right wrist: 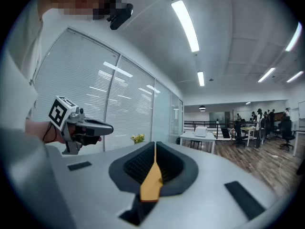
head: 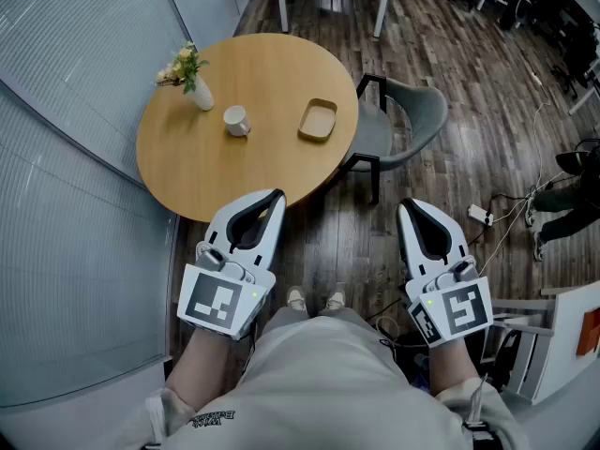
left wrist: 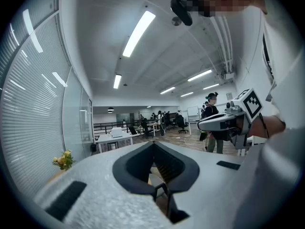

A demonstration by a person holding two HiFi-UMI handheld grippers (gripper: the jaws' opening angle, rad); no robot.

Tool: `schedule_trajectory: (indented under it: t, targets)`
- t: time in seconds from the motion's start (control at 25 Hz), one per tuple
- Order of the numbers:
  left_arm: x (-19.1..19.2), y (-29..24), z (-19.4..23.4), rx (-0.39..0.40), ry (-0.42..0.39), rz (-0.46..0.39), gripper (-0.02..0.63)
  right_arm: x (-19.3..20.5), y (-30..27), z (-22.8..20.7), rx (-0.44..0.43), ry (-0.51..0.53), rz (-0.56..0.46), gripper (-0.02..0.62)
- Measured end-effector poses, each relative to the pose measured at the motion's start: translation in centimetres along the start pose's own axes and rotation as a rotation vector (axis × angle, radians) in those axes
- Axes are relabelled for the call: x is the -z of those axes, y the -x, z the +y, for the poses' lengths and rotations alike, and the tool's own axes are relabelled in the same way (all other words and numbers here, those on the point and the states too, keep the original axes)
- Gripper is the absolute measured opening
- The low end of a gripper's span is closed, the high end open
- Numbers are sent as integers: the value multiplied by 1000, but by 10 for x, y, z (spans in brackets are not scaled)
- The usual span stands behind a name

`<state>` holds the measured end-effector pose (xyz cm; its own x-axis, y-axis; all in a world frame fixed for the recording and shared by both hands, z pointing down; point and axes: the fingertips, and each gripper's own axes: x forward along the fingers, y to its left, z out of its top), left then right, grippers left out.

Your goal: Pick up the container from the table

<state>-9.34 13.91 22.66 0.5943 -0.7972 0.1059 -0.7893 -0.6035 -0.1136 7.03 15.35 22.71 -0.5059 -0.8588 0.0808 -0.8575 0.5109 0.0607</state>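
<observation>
The container, a shallow tan wooden tray, lies on the right part of the round wooden table. Both grippers are held close to the person's body, well short of it. My left gripper hovers over the table's near edge with its jaws together and nothing between them. My right gripper is over the floor to the right of the table, jaws together and empty. In the left gripper view the jaws point level across the room; the right gripper view shows the same.
A white cup stands left of the container, and a white vase of flowers sits further left. A grey chair is tucked against the table's right side. Glass walls with blinds run along the left. Cables and a power strip lie on the floor.
</observation>
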Motion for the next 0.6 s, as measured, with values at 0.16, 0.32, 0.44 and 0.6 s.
schedule_trajectory:
  t: [0.16, 0.32, 0.44, 0.6]
  targets:
    - [-7, -2, -10, 20, 8, -11, 20, 3, 2, -2, -15, 3, -2, 34]
    - [-10, -7, -20, 13, -5, -1, 20, 4, 7, -8, -19, 8, -2, 34]
    - [-11, -11, -24, 11, 15, -10, 20, 7, 8, -15, -18, 13, -6, 34]
    - [-7, -18, -28, 1, 7, 3, 20, 14, 7, -26, -21, 4, 1, 34]
